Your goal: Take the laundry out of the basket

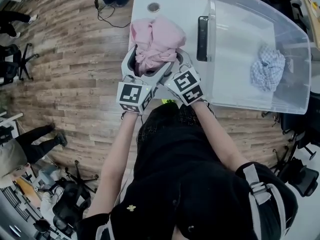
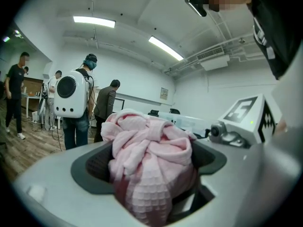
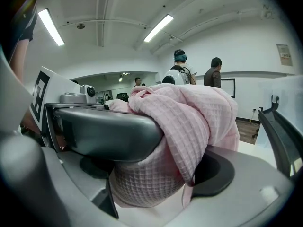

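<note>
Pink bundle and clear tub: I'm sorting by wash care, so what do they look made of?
Pink crumpled cloth bundle: soft woven fabric, likely cotton, matte; a waffle grid shows in the weave. Clear rectangular tub: probably rigid plastic, glossy; its walls are see-through and catch the light.

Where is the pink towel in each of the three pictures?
Head view: towel top centre, between left claw and right claw.
Left gripper view: bottom centre, bundled between the jaws.
Right gripper view: centre, draped between the jaws.
Landmark: right claw's marker cube, right of the towel in head and left gripper views; the right gripper view shows the left claw's cube, at left.
</note>
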`<state>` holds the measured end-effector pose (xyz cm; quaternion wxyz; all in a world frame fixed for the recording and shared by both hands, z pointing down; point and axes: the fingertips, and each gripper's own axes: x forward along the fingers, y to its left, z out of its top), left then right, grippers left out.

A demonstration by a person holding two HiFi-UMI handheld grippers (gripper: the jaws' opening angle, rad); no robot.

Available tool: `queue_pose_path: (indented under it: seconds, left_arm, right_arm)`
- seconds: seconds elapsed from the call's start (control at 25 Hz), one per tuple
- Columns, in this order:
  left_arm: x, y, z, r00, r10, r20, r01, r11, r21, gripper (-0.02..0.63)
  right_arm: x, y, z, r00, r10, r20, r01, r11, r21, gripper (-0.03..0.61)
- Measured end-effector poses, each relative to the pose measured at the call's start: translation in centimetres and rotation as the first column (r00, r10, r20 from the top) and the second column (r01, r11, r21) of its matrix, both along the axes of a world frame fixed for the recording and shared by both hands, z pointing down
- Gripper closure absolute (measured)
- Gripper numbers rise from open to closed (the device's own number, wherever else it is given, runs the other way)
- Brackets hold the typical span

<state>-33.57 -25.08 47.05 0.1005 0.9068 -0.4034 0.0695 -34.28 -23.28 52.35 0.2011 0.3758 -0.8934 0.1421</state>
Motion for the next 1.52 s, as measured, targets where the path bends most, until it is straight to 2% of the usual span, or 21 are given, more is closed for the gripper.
queue_pose_path:
  seconds: [0.08, 0.2, 0.28, 0.52, 0.6, 0.76, 0.88, 0.96, 1.08, 1.32, 1.52]
  left_arm:
    - [0.1, -0.1, 1.2, 1.000, 0.014, 0.014, -0.013, 1.000, -0.026, 0.132]
    - [-0.2, 0.2, 4.6, 1.000, 0.008, 0.020, -0.006, 0.992, -0.123, 0.132]
    - [-0.4, 0.8, 6.6, 1.000, -0.006, 0.014, 0.009, 0.986, -0.166, 0.155]
    - [0.7, 1.9, 8.1, 0.999, 0.024, 0.021, -0.020, 0.983, -0.184, 0.161]
    - [0.4, 2.1, 7.8, 0.999, 0.029, 0.035, -0.023, 0.985, -0.172, 0.162]
    - [-0.1, 2.4, 5.3, 0.998, 0.066, 0.023, -0.063, 0.991, -0.117, 0.267]
    - [-0.1, 2.6, 2.6, 0.996, 0.090, -0.011, -0.090, 0.993, -0.074, 0.394]
    - [-0.3, 2.5, 1.0, 0.995, 0.093, -0.025, -0.094, 0.995, -0.045, 0.443]
    - [-0.6, 2.4, -1.2, 0.993, 0.108, -0.045, -0.108, 0.994, -0.004, 0.593]
    - [-0.2, 2.7, -3.6, 0.992, 0.123, -0.039, -0.121, 0.992, 0.033, 0.605]
    - [-0.4, 2.9, -5.2, 0.994, 0.098, -0.039, -0.096, 0.994, 0.051, 0.606]
  right_arm:
    - [0.4, 0.0, 1.0, 1.000, 0.012, -0.017, -0.012, 1.000, -0.023, 0.082]
    - [1.2, 0.5, 3.8, 0.998, 0.038, -0.049, -0.043, 0.995, -0.093, 0.067]
    - [2.0, 1.1, 5.7, 0.996, 0.065, -0.064, -0.074, 0.987, -0.144, 0.067]
    - [2.6, 1.9, 7.6, 0.991, 0.098, -0.093, -0.112, 0.982, -0.154, 0.070]
    - [2.5, 2.2, 7.4, 0.990, 0.106, -0.089, -0.118, 0.982, -0.146, 0.077]
    - [2.3, 2.7, 5.9, 0.990, 0.099, -0.098, -0.109, 0.989, -0.101, 0.151]
    - [2.3, 3.1, 4.7, 0.990, 0.094, -0.103, -0.102, 0.992, -0.072, 0.211]
    - [2.2, 3.5, 3.9, 0.990, 0.094, -0.103, -0.100, 0.994, -0.053, 0.249]
    - [1.8, 3.9, 1.5, 0.992, 0.092, -0.082, -0.093, 0.996, -0.011, 0.306]
    - [-0.4, 5.0, -3.3, 1.000, 0.025, 0.016, -0.025, 0.999, 0.039, 0.348]
    - [-0.9, 4.7, -6.0, 0.998, 0.014, 0.055, -0.019, 0.996, 0.086, 0.354]
